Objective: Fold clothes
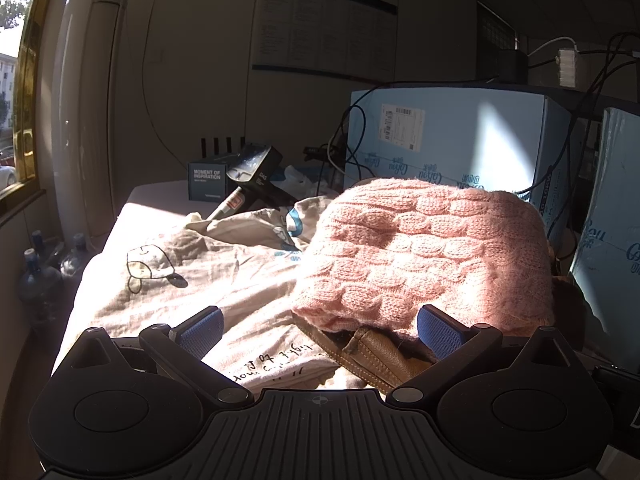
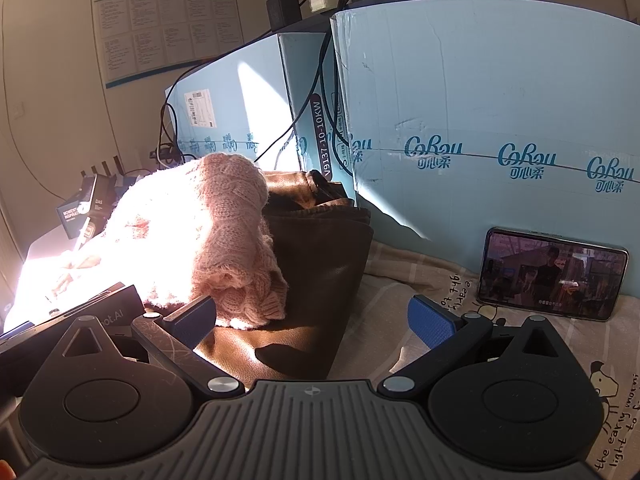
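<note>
Beyond spread fingers (image 1: 438, 338), pink sweater (image 1: 424, 252), untouched

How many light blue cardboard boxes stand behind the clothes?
2. One light blue cardboard box with a shipping label stands behind the pink cable-knit sweater; the nearer light blue cardboard box stands right of it, a phone leaning against it. Others may be hidden.

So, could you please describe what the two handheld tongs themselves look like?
Both look alike. The left tongs and right tongs have black linkage arms with silver pivot bolts, round black housings and a ribbed grey centre plate bearing a small crosshair mark. The fingers carry textured blue pads.
</note>
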`<move>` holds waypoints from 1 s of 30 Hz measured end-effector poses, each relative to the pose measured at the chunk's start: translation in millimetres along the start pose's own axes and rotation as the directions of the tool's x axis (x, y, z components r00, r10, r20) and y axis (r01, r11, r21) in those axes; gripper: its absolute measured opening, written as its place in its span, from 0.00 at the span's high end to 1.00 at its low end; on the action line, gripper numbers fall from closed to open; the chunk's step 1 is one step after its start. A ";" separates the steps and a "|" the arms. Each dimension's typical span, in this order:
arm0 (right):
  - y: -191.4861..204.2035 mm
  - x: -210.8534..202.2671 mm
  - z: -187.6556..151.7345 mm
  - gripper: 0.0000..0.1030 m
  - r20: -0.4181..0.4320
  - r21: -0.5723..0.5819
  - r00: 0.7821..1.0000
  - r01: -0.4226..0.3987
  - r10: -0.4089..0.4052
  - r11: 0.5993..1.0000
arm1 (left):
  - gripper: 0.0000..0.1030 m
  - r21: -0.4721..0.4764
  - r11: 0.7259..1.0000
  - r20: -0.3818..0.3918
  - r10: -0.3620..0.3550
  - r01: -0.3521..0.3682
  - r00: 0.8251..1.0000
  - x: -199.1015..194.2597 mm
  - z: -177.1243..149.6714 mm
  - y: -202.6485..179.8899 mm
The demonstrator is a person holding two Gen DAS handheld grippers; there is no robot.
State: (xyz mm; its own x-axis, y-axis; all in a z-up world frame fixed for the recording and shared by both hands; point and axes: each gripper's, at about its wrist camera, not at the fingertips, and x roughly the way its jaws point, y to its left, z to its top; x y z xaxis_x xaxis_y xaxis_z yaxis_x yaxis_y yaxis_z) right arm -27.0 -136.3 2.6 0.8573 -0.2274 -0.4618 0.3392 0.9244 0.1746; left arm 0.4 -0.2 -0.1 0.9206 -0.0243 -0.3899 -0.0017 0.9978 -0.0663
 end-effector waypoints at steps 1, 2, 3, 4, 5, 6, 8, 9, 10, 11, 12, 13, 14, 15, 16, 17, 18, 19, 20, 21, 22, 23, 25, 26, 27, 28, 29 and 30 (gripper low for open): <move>0.0 -0.1 0.1 0.00 0.000 0.000 1.000 0.000 0.000 1.000 | 0.00 0.001 1.000 -0.001 0.001 -0.001 1.000 0.2 0.0 -0.1; 0.1 -0.1 0.2 0.00 0.000 0.000 1.000 0.000 0.000 1.000 | 0.00 0.002 1.000 -0.001 0.001 -0.001 1.000 0.4 0.0 -0.2; 0.1 -0.2 0.3 0.00 0.000 0.000 1.000 0.000 0.000 1.000 | 0.00 0.003 1.000 0.000 0.002 -0.002 1.000 0.5 0.1 -0.2; 0.1 -0.3 0.4 0.00 0.000 -0.001 1.000 0.000 0.000 1.000 | 0.00 0.003 1.000 0.000 0.002 -0.002 1.000 0.4 0.2 -0.3; 0.2 -0.4 0.5 0.00 -0.001 -0.001 1.000 0.000 0.000 1.000 | 0.00 0.003 1.000 0.000 0.002 -0.002 1.000 0.1 0.3 -0.4; 0.2 -0.4 0.6 0.00 -0.001 -0.001 1.000 0.001 -0.001 1.000 | 0.00 0.002 1.000 0.001 0.002 -0.002 1.000 -0.2 0.5 -0.4; 0.3 -0.6 0.8 0.00 -0.001 -0.001 1.000 0.001 -0.001 1.000 | 0.00 0.002 1.000 0.001 0.002 -0.002 1.000 -0.7 0.8 -0.5; 0.3 -0.7 0.9 0.00 -0.001 -0.001 1.000 0.001 -0.001 1.000 | 0.00 0.001 1.000 0.002 0.001 -0.001 1.000 -1.0 0.9 -0.6; 0.4 -0.7 1.0 0.00 -0.001 -0.002 1.000 0.001 -0.001 1.000 | 0.00 0.001 1.000 0.002 0.002 -0.002 1.000 -1.0 1.8 -1.1; 0.5 -1.0 0.8 0.00 -0.001 -0.002 1.000 0.001 -0.001 1.000 | 0.00 0.001 1.000 0.002 0.002 -0.002 1.000 -0.9 2.8 -1.8; 0.7 -1.3 0.5 0.00 -0.001 -0.002 1.000 0.001 -0.001 1.000 | 0.00 0.000 1.000 0.002 0.002 -0.002 1.000 -0.9 2.3 -2.1; 0.7 -1.4 0.3 0.00 -0.001 -0.002 1.000 0.001 -0.001 1.000 | 0.00 0.001 1.000 0.002 0.002 -0.002 1.000 -0.3 1.2 -1.9; 0.8 -1.5 0.2 0.00 -0.001 -0.002 1.000 0.001 -0.001 1.000 | 0.00 0.001 1.000 0.002 0.001 -0.001 1.000 0.3 0.0 -1.6; 0.5 -0.9 0.1 0.00 -0.001 -0.002 1.000 0.001 -0.001 1.000 | 0.00 0.001 1.000 0.002 0.001 -0.001 1.000 -0.2 0.1 -1.2; 0.2 -0.4 -0.1 0.00 -0.001 -0.002 1.000 0.002 -0.002 1.000 | 0.00 0.002 1.000 0.003 0.001 -0.001 1.000 -1.0 0.4 -0.7; -0.1 0.2 -0.2 0.00 -0.001 -0.002 1.000 0.002 -0.002 1.000 | 0.00 0.001 1.000 0.003 0.001 -0.001 1.000 -1.3 0.5 -0.5; 0.2 0.0 0.6 0.00 -0.001 -0.002 1.000 0.002 -0.002 1.000 | 0.00 0.001 1.000 0.003 0.001 -0.001 1.000 -1.3 0.5 -0.3; 0.2 -0.1 0.9 0.00 -0.001 -0.002 1.000 0.001 -0.001 1.000 | 0.00 0.000 1.000 0.003 0.001 -0.001 1.000 -1.3 0.5 -0.1; 0.2 -0.2 1.2 0.00 -0.001 -0.002 1.000 0.001 -0.001 1.000 | 0.00 0.000 1.000 0.003 0.002 -0.002 1.000 -1.3 0.6 -0.2; 0.0 -0.5 0.5 0.00 -0.001 -0.002 1.000 0.001 -0.001 1.000 | 0.00 0.001 1.000 0.003 0.002 -0.002 1.000 -1.1 0.7 -0.3; -0.2 -0.8 -0.3 0.00 -0.001 -0.002 1.000 0.001 -0.001 1.000 | 0.00 0.001 1.000 0.003 0.002 -0.002 1.000 -1.0 0.8 -0.5; -0.3 -1.1 -1.0 0.00 -0.001 -0.002 1.000 0.001 -0.001 1.000 | 0.00 0.001 1.000 0.003 0.003 -0.003 1.000 -1.1 1.0 -0.7; -0.4 -0.8 -0.4 0.00 -0.001 -0.002 1.000 0.001 -0.001 1.000 | 0.00 0.001 1.000 0.002 0.004 -0.004 1.000 -1.3 1.1 -0.7; 0.3 -0.8 -0.3 0.00 -0.001 -0.002 1.000 0.001 -0.001 1.000 | 0.00 0.002 1.000 0.002 0.004 -0.004 1.000 -1.3 1.1 -0.7; 0.3 -0.8 0.1 0.00 -0.001 -0.002 1.000 0.001 -0.001 1.000 | 0.00 0.002 1.000 0.002 0.004 -0.004 1.000 -1.3 1.1 -0.7; 0.3 -0.8 0.5 0.00 -0.001 -0.002 1.000 0.001 -0.001 1.000 | 0.00 0.002 1.000 0.002 0.004 -0.004 1.000 -1.2 1.2 -0.8; 0.2 -0.8 0.8 0.00 -0.001 -0.002 1.000 0.001 -0.001 1.000 | 0.00 0.002 1.000 0.002 0.004 -0.004 1.000 -1.1 1.2 -0.8; 0.2 -0.8 1.2 0.00 -0.001 -0.001 1.000 0.001 -0.001 1.000 | 0.00 0.002 1.000 0.002 0.004 -0.004 1.000 -1.3 1.2 -0.8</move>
State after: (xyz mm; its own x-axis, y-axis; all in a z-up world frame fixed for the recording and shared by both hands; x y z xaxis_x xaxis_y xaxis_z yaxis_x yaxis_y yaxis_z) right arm -27.2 -136.3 4.0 0.8564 -0.2279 -0.4633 0.3396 0.9246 0.1729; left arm -0.3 -0.8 1.6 0.9212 -0.0201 -0.3886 -0.0048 0.9980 -0.0631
